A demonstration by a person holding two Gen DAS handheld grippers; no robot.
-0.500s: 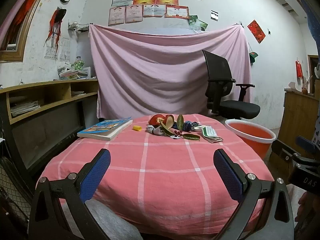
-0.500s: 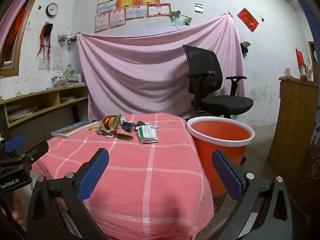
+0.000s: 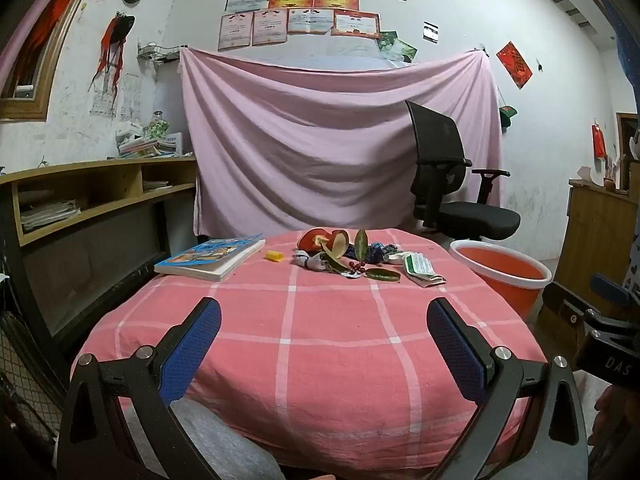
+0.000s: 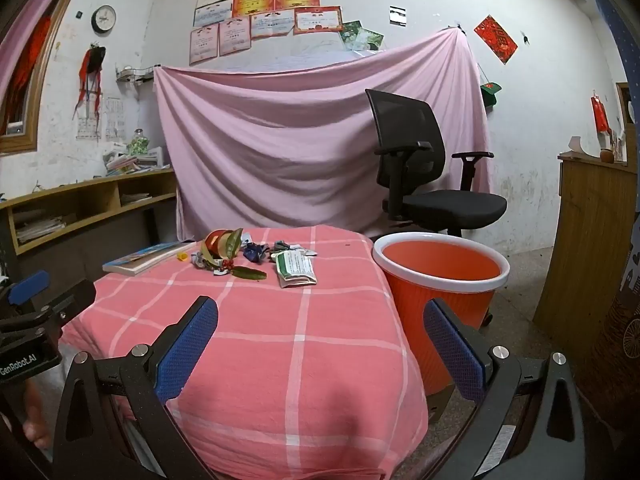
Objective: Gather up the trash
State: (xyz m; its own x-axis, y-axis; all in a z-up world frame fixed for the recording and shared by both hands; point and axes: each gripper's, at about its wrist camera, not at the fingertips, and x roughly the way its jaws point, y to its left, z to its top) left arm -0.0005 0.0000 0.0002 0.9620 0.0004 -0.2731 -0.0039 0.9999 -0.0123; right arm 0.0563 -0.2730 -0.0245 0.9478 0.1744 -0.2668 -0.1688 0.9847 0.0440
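Left gripper [image 3: 322,330]: you hold it over the near edge of the table [image 3: 320,360], jaws spread wide, nothing between them.
Right gripper [image 4: 320,330]: yours gapes equally wide, empty, at the table's right corner.
Trash pile [image 3: 352,256]: lies on the far side of the cloth, well apart from both grippers.
Orange bin [image 4: 440,276]: stands just beside the table, on the right.
Book [image 3: 212,256]: left of the pile.

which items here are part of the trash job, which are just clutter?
Job:
trash pile
green-white packet
orange bin
left claw, open
right claw, open

Lying about:
book
office chair
pink sheet
small yellow piece, unclear
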